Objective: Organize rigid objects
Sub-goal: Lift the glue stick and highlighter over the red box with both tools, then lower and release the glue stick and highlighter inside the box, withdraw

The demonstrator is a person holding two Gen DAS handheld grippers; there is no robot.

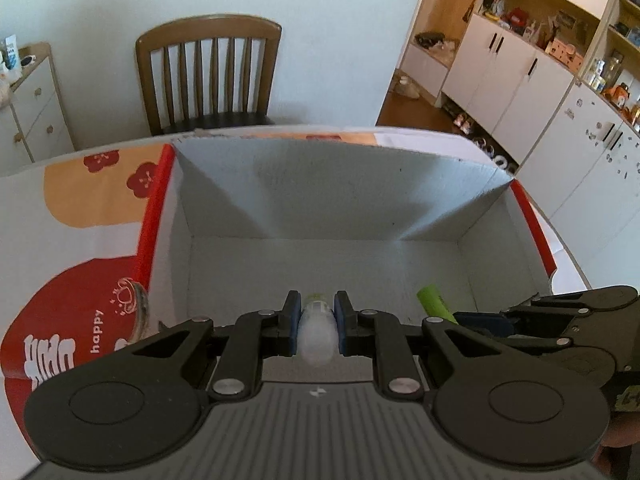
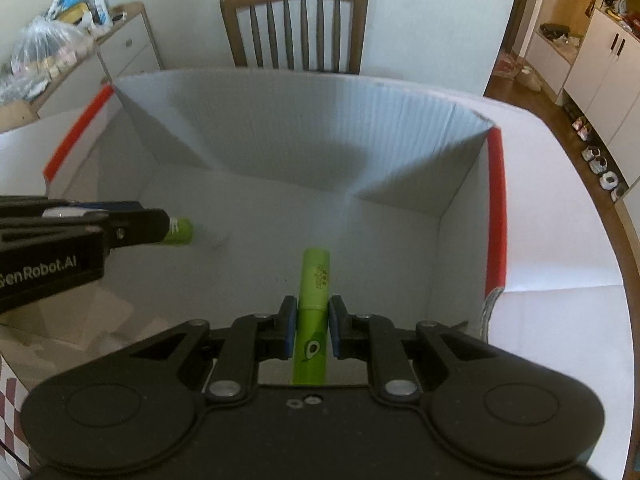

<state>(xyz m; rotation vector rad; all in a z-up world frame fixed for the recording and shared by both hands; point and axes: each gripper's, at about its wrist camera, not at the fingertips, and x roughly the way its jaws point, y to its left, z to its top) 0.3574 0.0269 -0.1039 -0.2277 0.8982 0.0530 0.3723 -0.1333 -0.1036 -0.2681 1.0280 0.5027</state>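
I hold both of my grippers tilted down over an open white cardboard box with red edges (image 1: 320,208), side by side above its pale floor. My left gripper (image 1: 317,320) is clamped on a small translucent white plastic bottle (image 1: 318,334) that sits between the blue pads and points along the fingers into the box; from the right wrist view its far end shows as a bright green cap (image 2: 179,231) sticking out past the black fingers of that left gripper (image 2: 152,226). My right gripper (image 2: 313,326) is clamped on a slim lime-green tube with a small avocado picture (image 2: 314,312), gripped about its middle so that its far half reaches forward over the box floor; in the left wrist view the tip of that same green tube (image 1: 434,302) shows at the right, beside my right gripper's black linkage. The inside of the box holds only shadow. The box's left outer flap (image 1: 92,240) carries red and orange print with plum blossoms and the word "happy". Beyond the box stands a brown wooden chair with a slatted back (image 2: 294,24) against a pale wall, and white cupboards (image 1: 516,80) line the right.
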